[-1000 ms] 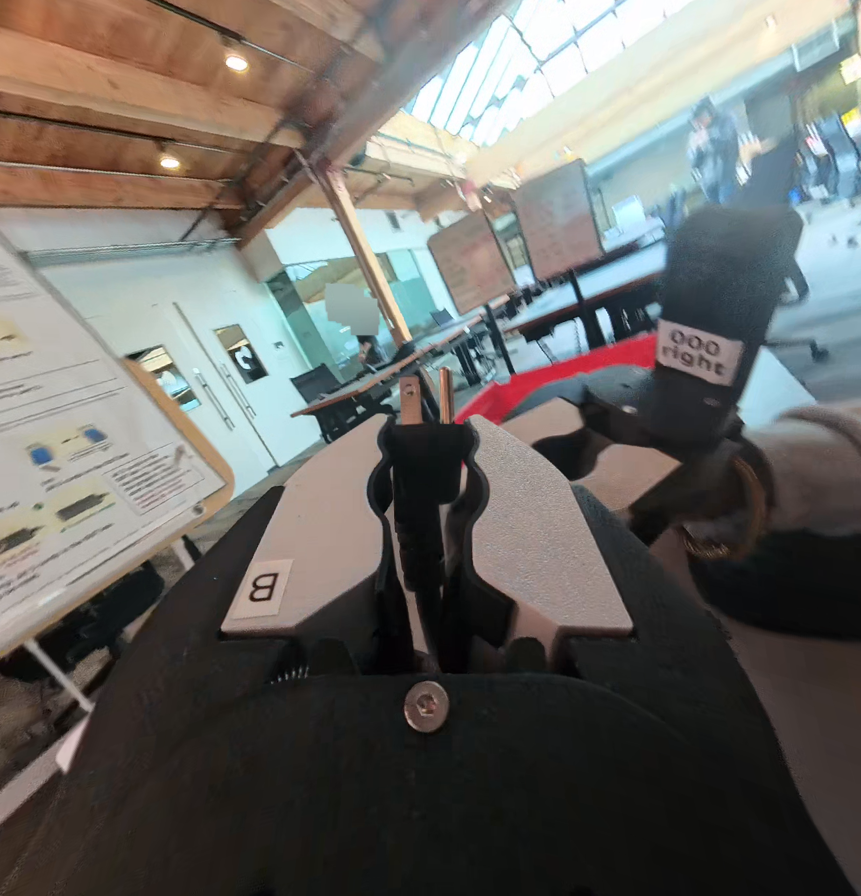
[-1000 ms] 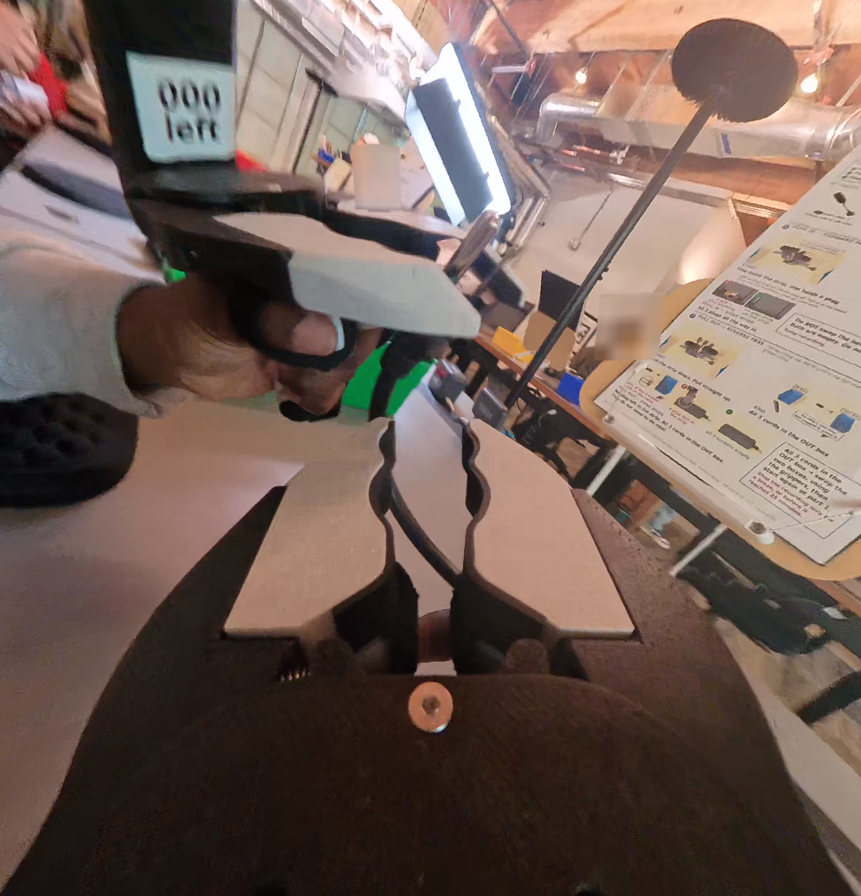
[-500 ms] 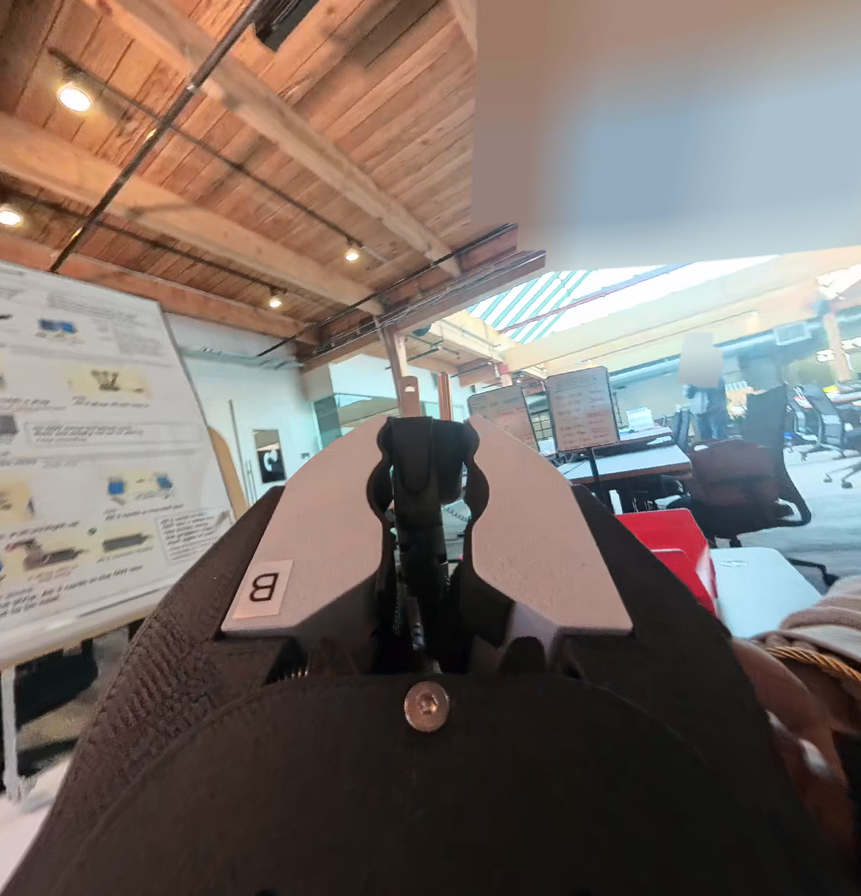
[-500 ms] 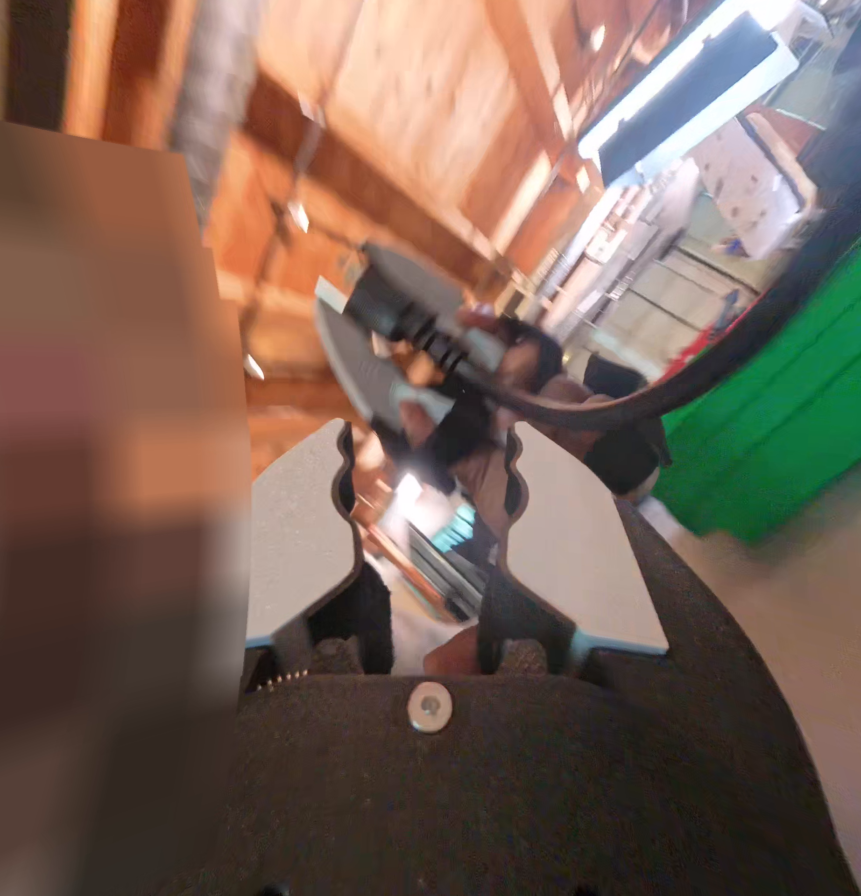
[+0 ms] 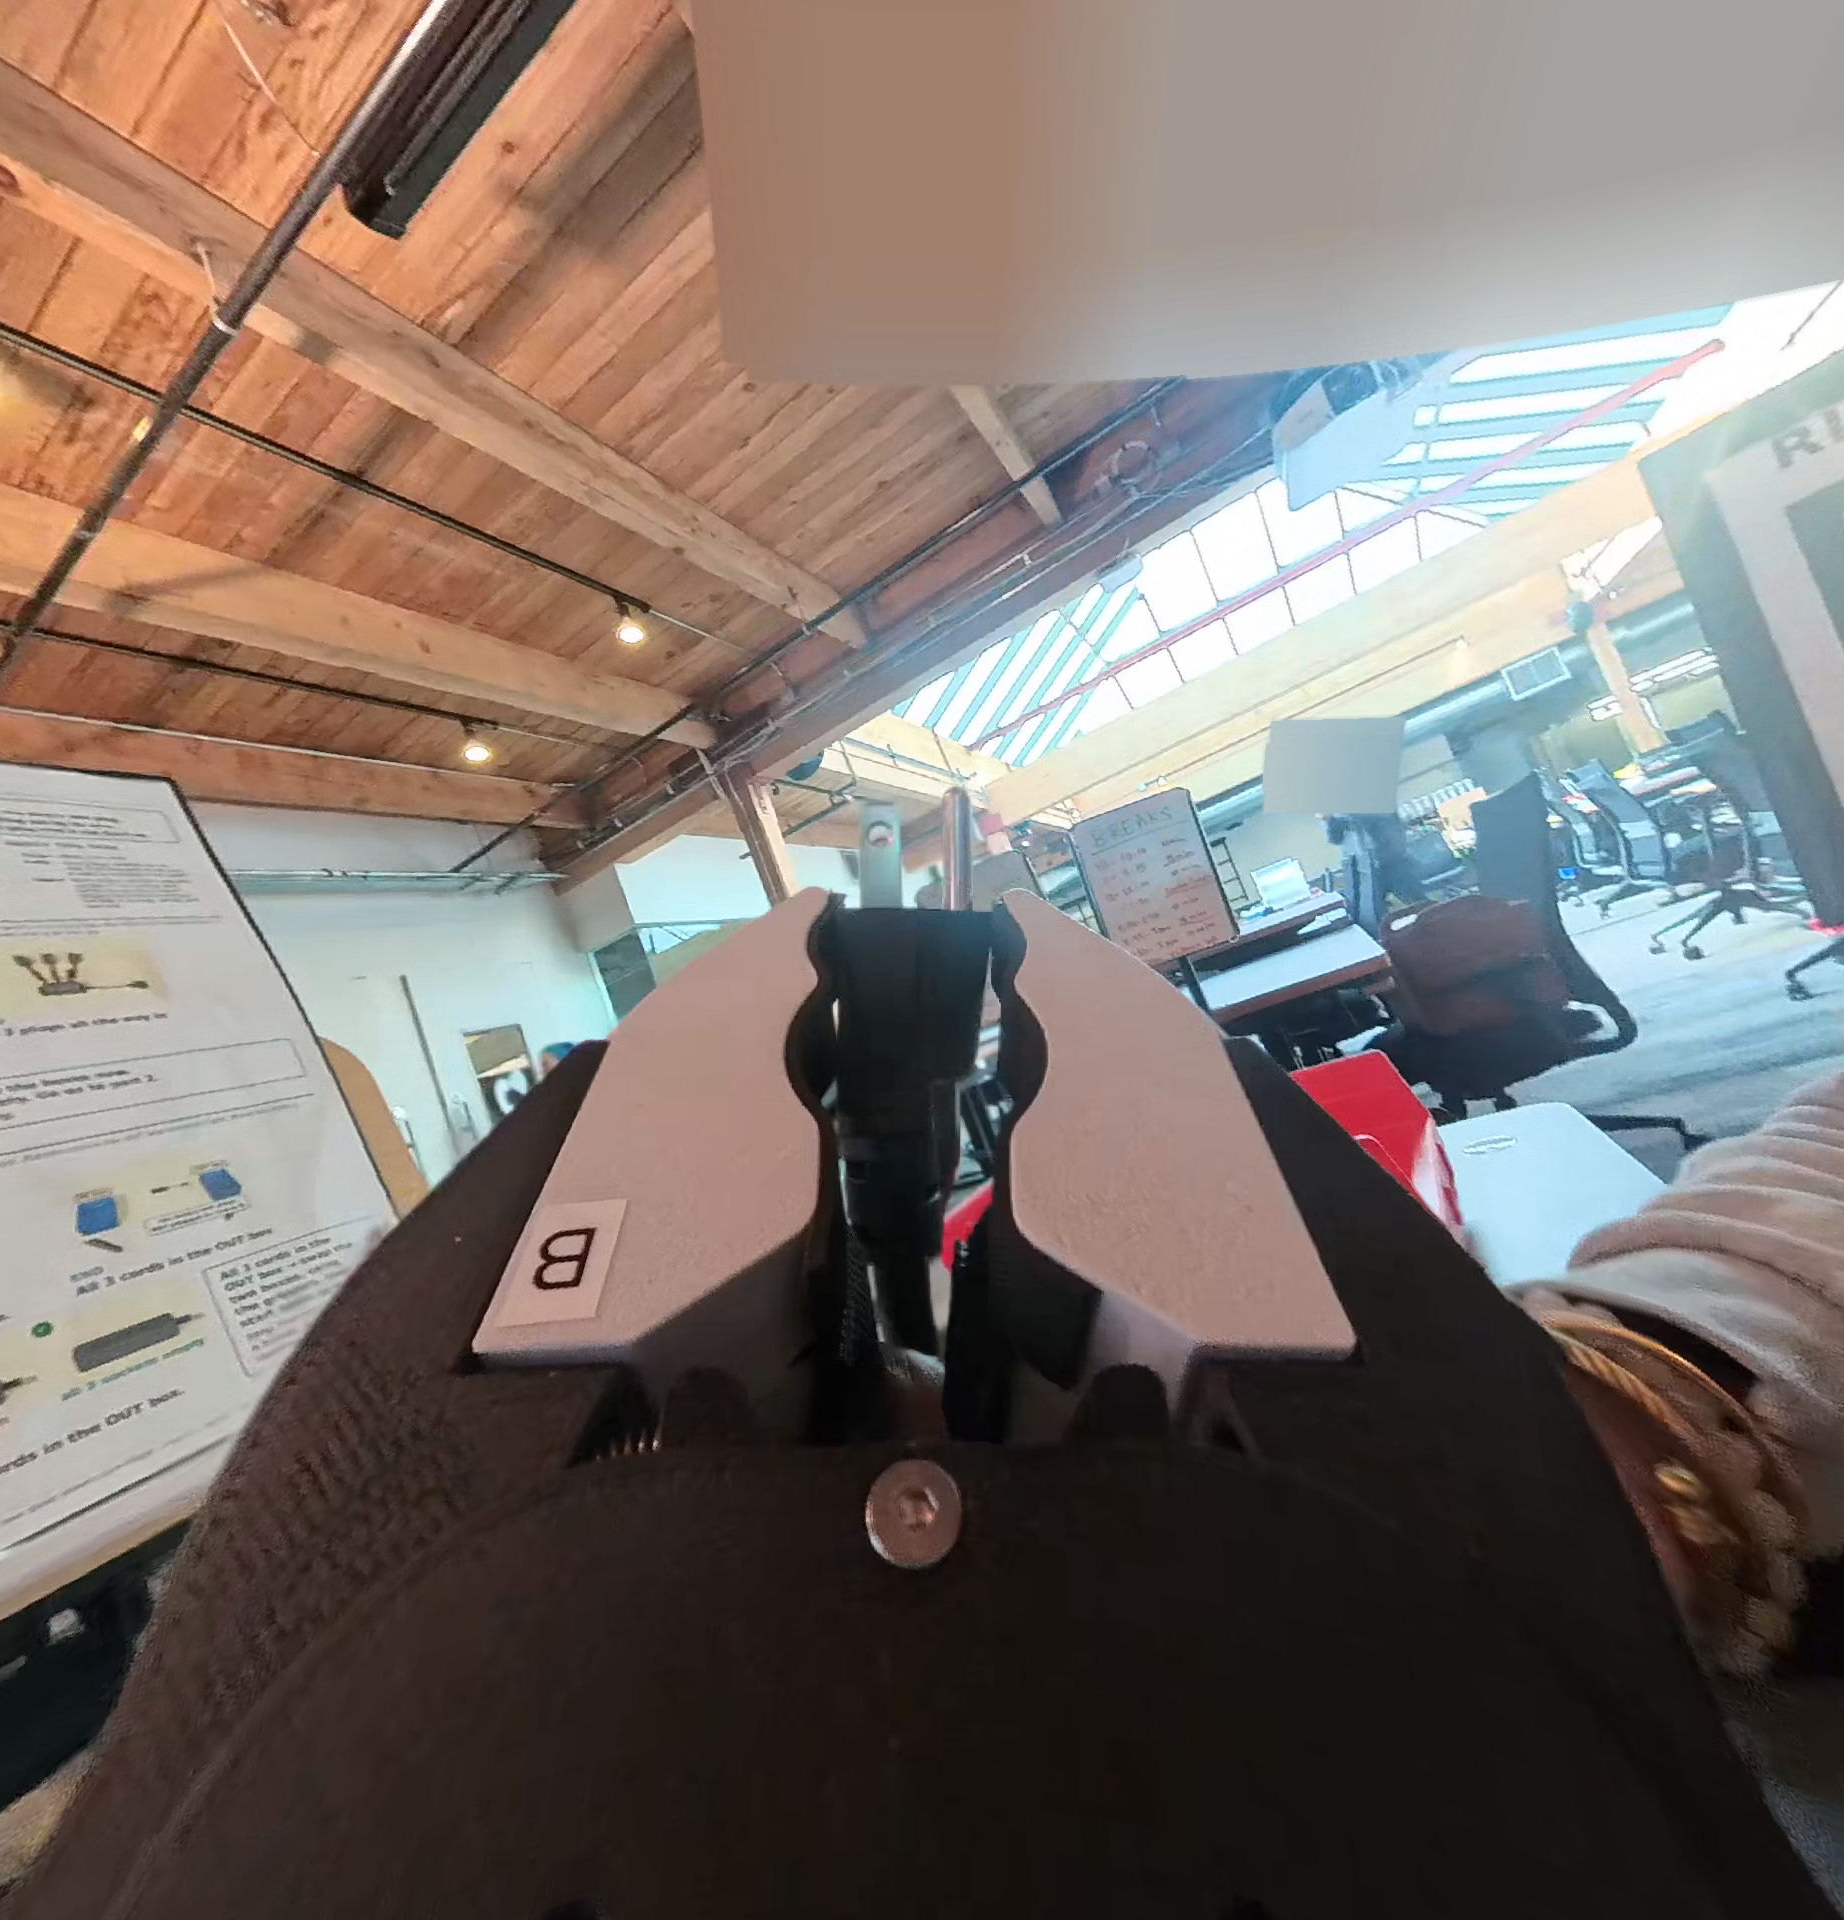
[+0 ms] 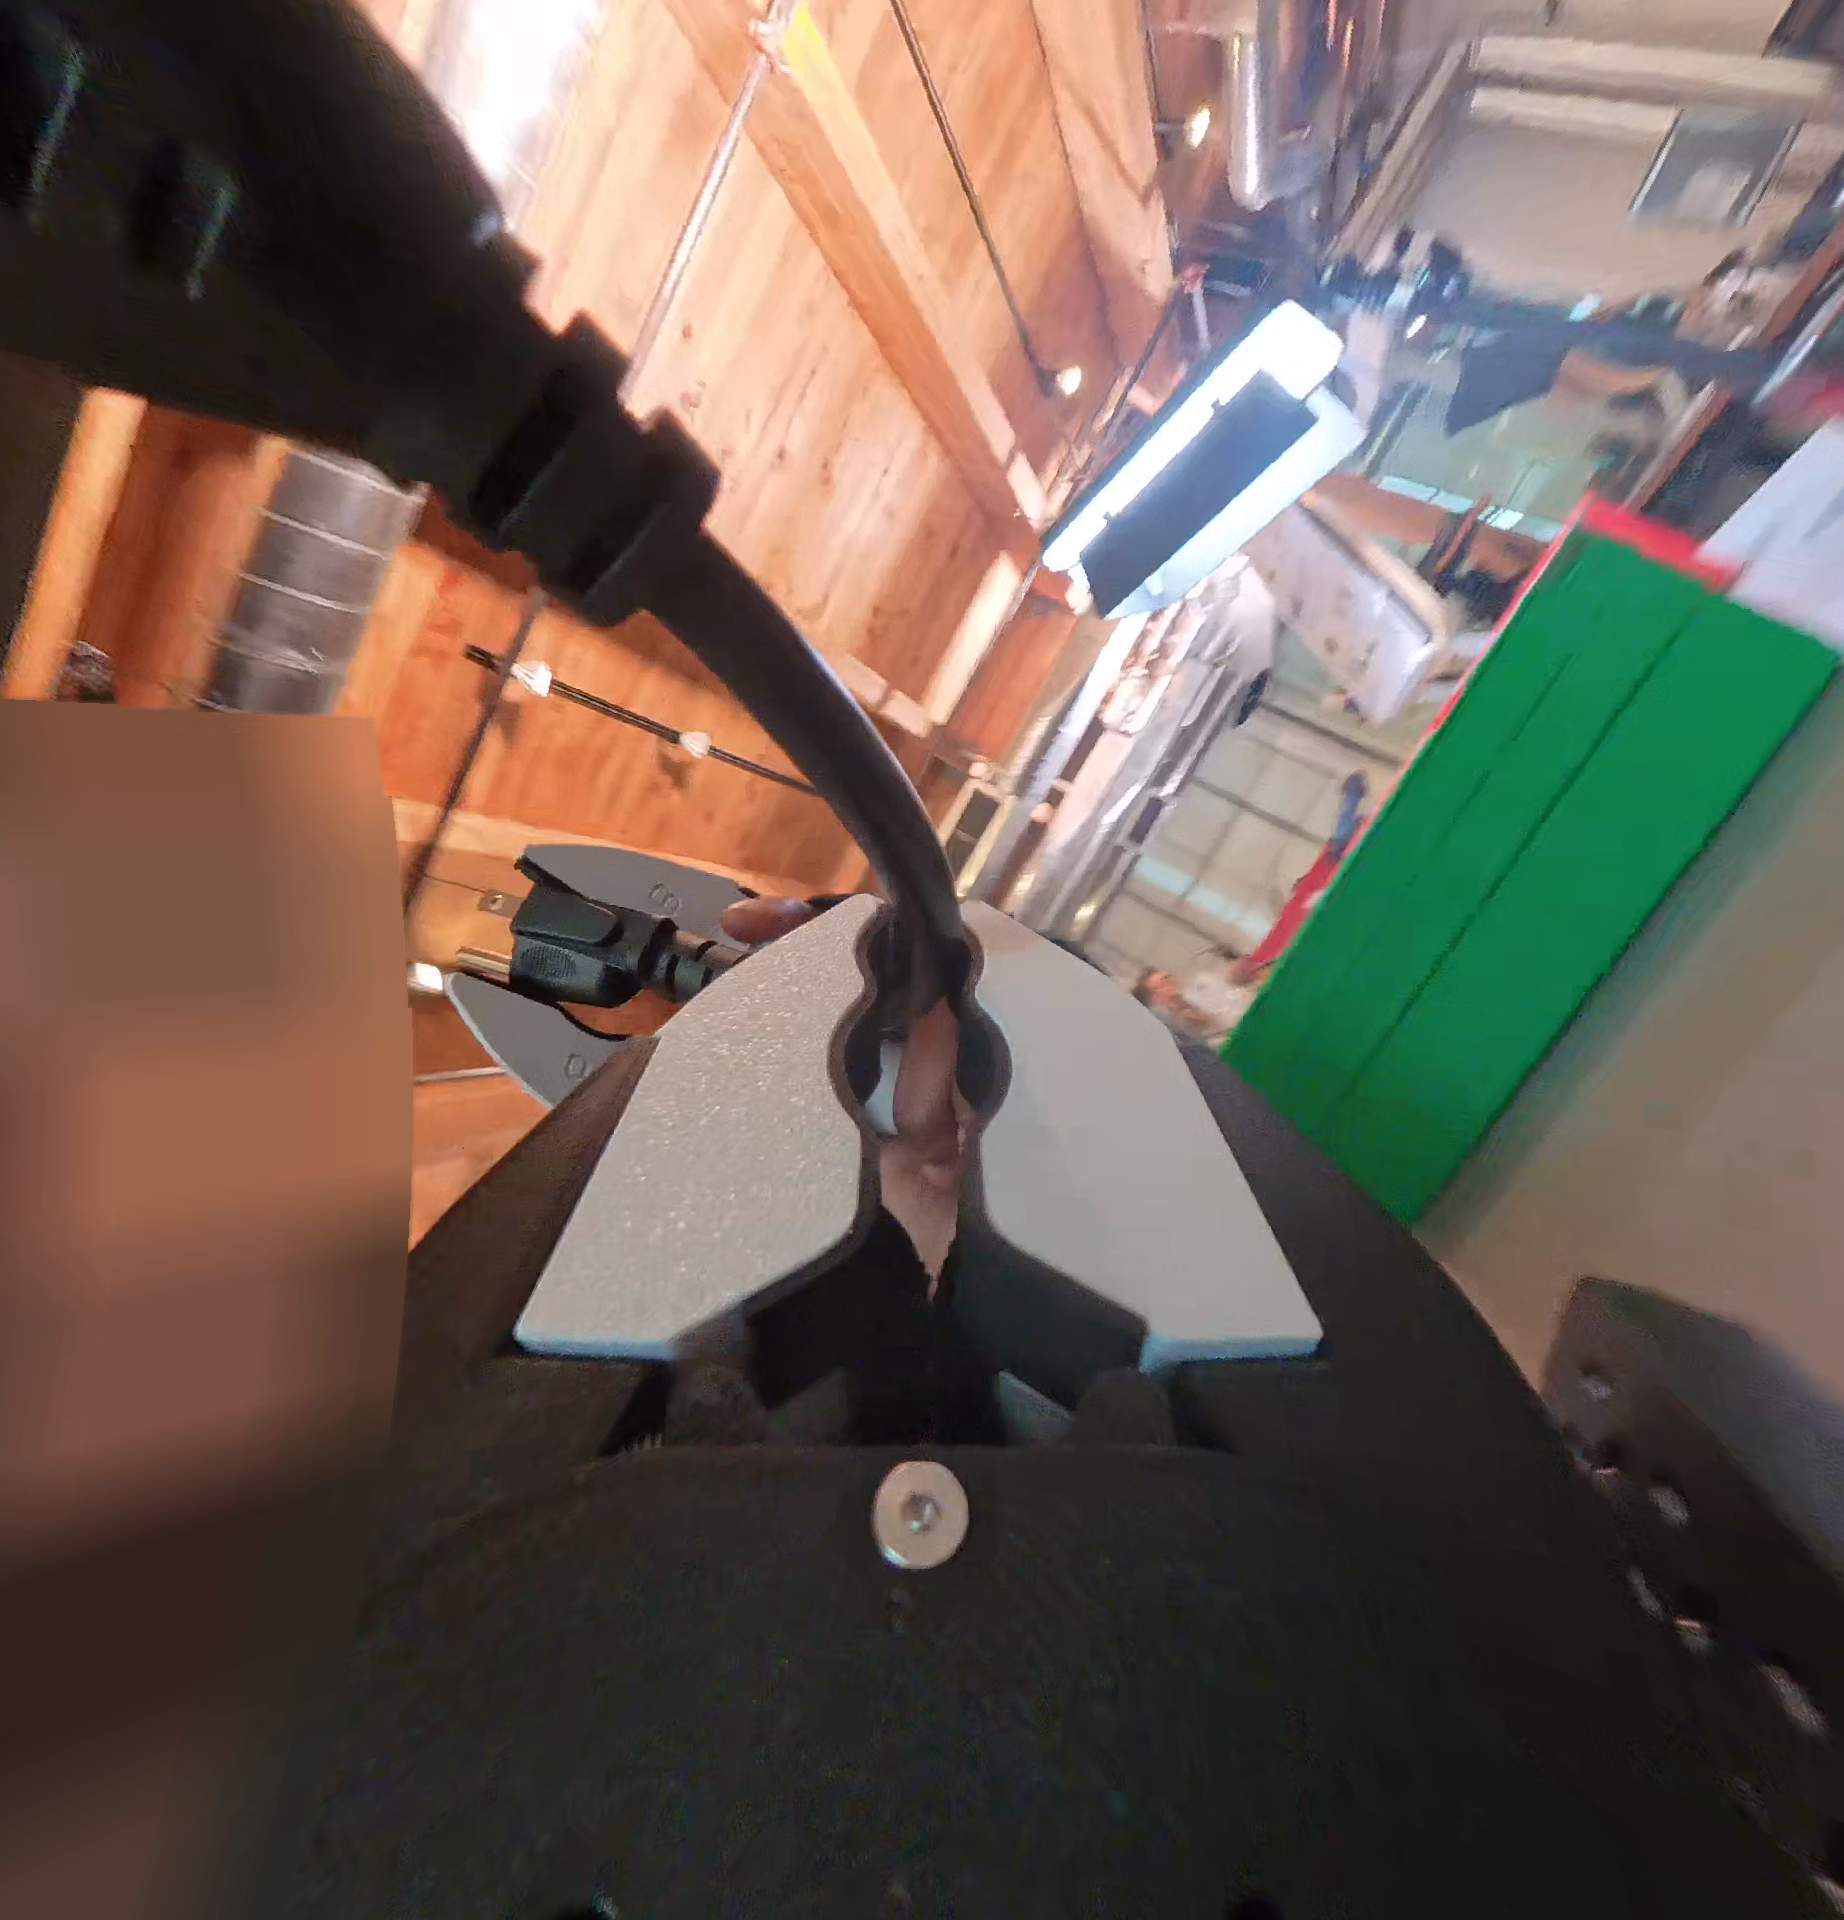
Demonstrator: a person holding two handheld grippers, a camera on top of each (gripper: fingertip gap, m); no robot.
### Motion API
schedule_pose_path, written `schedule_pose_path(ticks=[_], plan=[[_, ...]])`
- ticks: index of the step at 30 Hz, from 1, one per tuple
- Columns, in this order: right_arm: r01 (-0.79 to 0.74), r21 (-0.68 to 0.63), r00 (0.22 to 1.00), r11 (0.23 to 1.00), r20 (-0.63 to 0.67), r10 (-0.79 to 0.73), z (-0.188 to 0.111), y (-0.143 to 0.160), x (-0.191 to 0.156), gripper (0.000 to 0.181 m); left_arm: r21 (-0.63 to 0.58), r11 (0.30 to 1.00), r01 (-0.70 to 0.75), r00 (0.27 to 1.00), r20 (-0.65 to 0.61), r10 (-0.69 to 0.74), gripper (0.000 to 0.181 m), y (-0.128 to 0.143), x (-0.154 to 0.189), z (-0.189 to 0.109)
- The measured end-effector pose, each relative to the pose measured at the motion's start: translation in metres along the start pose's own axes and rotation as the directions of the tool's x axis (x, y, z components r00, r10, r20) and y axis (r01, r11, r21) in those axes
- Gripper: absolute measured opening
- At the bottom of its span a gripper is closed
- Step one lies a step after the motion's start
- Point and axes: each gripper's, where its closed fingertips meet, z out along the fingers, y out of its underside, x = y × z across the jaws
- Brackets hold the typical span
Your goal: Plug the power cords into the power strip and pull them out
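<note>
My left gripper [image 5: 913, 914] is shut on a black plug [image 5: 902, 987], and its two metal prongs [image 5: 876, 857] stick out past the fingertips, pointing up into the room. My right gripper [image 6: 923, 925] is shut on the black power cord [image 6: 856, 790] at the fingertip notch. From there the cord arcs up and left to a thick black connector [image 6: 585, 499] close to the camera. The left gripper also shows in the right wrist view [image 6: 585, 956], holding the plug [image 6: 575, 940] sideways. The power strip is not in view.
A white instruction board [image 5: 97, 1143] stands at the left. A red bin [image 5: 1365, 1101] and a white table [image 5: 1531, 1184] lie ahead on the right, beside a person's sleeve [image 5: 1728, 1195]. A green bin [image 6: 1520, 883] is on the right in the right wrist view. The left gripper's tips are roughly 10 cm from the right gripper's.
My right gripper was open half a second ago and has closed on the cord, and its view has swung. My left gripper has tilted upward, still holding the plug.
</note>
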Motion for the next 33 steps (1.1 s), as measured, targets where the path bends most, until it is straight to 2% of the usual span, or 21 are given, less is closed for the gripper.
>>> schedule_pose_path(ticks=[2, 4, 6, 9, 11, 12, 16, 21, 25, 26, 27, 29, 30, 31, 33], plan=[[0.177, 0.017, 0.982, 0.984, -0.062, -0.176, -0.006, -0.02, -0.007, 0.009, -0.015, 0.998, 0.058, 0.998, -0.033, -0.058, 0.03, 0.003, 0.0, -0.004], [0.412, 0.015, 0.904, 0.911, -0.128, -0.407, -0.015, -0.045, -0.021, 0.008, -0.049, 0.986, 0.156, 0.985, -0.071, -0.16, 0.047, 0.005, -0.005, -0.009], [0.655, -0.016, 0.739, 0.755, -0.197, -0.645, -0.024, -0.069, -0.041, 0.009, -0.118, 0.948, 0.294, 0.945, -0.113, -0.307, 0.058, 0.007, -0.012, -0.015], [0.899, -0.142, 0.375, 0.415, -0.24, -0.895, -0.031, -0.085, -0.068, 0.008, -0.262, 0.805, 0.533, 0.82, -0.076, -0.568, 0.073, 0.02, -0.025, -0.021], [0.95, -0.216, 0.177, 0.224, -0.216, -0.96, -0.03, -0.082, -0.079, 0.008, -0.39, 0.688, 0.612, 0.74, -0.025, -0.672, 0.075, 0.041, -0.022, -0.024], [0.957, -0.241, 0.116, 0.162, -0.197, -0.973, -0.029, -0.078, -0.081, 0.008, -0.448, 0.645, 0.619, 0.722, 0.0, -0.692, 0.075, 0.053, -0.017, -0.025], [0.964, -0.262, -0.006, 0.037, -0.163, -0.987, -0.026, -0.067, -0.086, 0.007, -0.623, 0.537, 0.568, 0.728, 0.077, -0.681, 0.075, 0.098, 0.015, -0.024], [0.954, -0.273, -0.176, -0.124, -0.175, -0.969, -0.02, -0.054, -0.09, 0.007, -0.678, 0.499, 0.539, 0.755, 0.127, -0.643, 0.073, 0.124, 0.04, -0.015], [0.943, -0.277, -0.243, -0.184, -0.197, -0.95, -0.016, -0.046, -0.092, 0.007, -0.734, 0.526, 0.431, 0.849, 0.131, -0.512, 0.064, 0.143, 0.042, -0.02], [0.94, -0.282, -0.254, -0.192, -0.2, -0.946, -0.015, -0.044, -0.091, 0.007, -0.736, 0.537, 0.412, 0.861, 0.122, -0.494, 0.055, 0.145, 0.042, -0.021], [0.936, -0.288, -0.268, -0.204, -0.202, -0.942, -0.014, -0.044, -0.09, 0.007, -0.732, 0.548, 0.405, 0.86, 0.102, -0.5, 0.035, 0.143, 0.044, -0.021], [0.937, -0.266, -0.277, -0.224, -0.182, -0.943, -0.014, -0.041, -0.092, 0.008, -0.725, 0.557, 0.405, 0.853, 0.079, -0.516, 0.028, 0.139, 0.045, -0.021], [0.951, -0.234, -0.242, -0.203, -0.153, -0.958, -0.013, -0.037, -0.094, 0.008, -0.72, 0.57, 0.396, 0.851, 0.055, -0.522, 0.028, 0.135, 0.045, -0.022], [0.969, -0.2, -0.171, -0.148, -0.107, -0.979, -0.012, -0.032, -0.095, 0.011, -0.707, 0.592, 0.386, 0.855, 0.034, -0.517, 0.028, 0.131, 0.044, -0.022], [0.983, -0.182, 0.033, 0.034, -0.011, -0.999, -0.011, -0.023, -0.092, 0.022, -0.681, 0.627, 0.377, 0.847, -0.021, -0.532, 0.028, 0.121, 0.043, -0.021]])
